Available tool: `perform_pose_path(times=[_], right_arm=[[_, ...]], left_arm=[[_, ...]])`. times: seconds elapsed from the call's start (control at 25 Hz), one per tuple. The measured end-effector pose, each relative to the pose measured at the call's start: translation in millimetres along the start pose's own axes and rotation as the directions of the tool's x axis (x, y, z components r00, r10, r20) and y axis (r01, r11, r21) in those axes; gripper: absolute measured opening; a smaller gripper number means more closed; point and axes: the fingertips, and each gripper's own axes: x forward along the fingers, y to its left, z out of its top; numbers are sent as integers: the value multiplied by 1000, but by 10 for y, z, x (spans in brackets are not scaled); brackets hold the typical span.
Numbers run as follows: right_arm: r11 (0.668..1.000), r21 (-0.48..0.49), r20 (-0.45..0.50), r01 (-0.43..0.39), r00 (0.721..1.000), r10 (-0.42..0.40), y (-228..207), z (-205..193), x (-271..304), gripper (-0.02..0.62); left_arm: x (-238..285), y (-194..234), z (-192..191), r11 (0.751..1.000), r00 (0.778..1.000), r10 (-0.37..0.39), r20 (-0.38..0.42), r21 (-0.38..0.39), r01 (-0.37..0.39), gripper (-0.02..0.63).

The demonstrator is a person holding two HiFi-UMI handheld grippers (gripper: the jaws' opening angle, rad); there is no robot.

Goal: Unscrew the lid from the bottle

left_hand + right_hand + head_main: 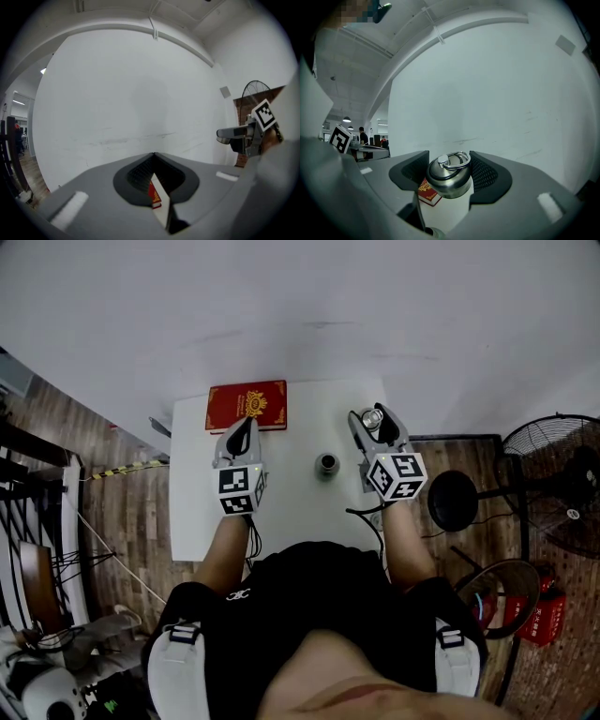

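Evidently lid already off: the step in hand is parking it safely.
Nearest, the bottle stands upright and open-mouthed on the white table, with nothing holding it. Left of the bottle, the left gripper is closed on nothing, jaws together, raised off the tabletop. Right of the bottle and a little beyond it, the right gripper clamps the metal lid between its pads, ring uppermost, held above the table. Farthest, beyond and left of the bottle, a red book lies flat. Judgement: keep the clamp firm and the lid level, and lower it onto bare table right of the bottle. Release only once it rests, and keep the jaws from knocking the unsupported bottle.
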Motion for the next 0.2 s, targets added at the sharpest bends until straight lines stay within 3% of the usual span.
perform_pose_path(times=[0.2], right_arm=[[1000,11,-4,-13,1000,13,38,-23,-6,268]], left_arm=[[-21,2,-1,1000,1000,-4,11,-5,4,54]])
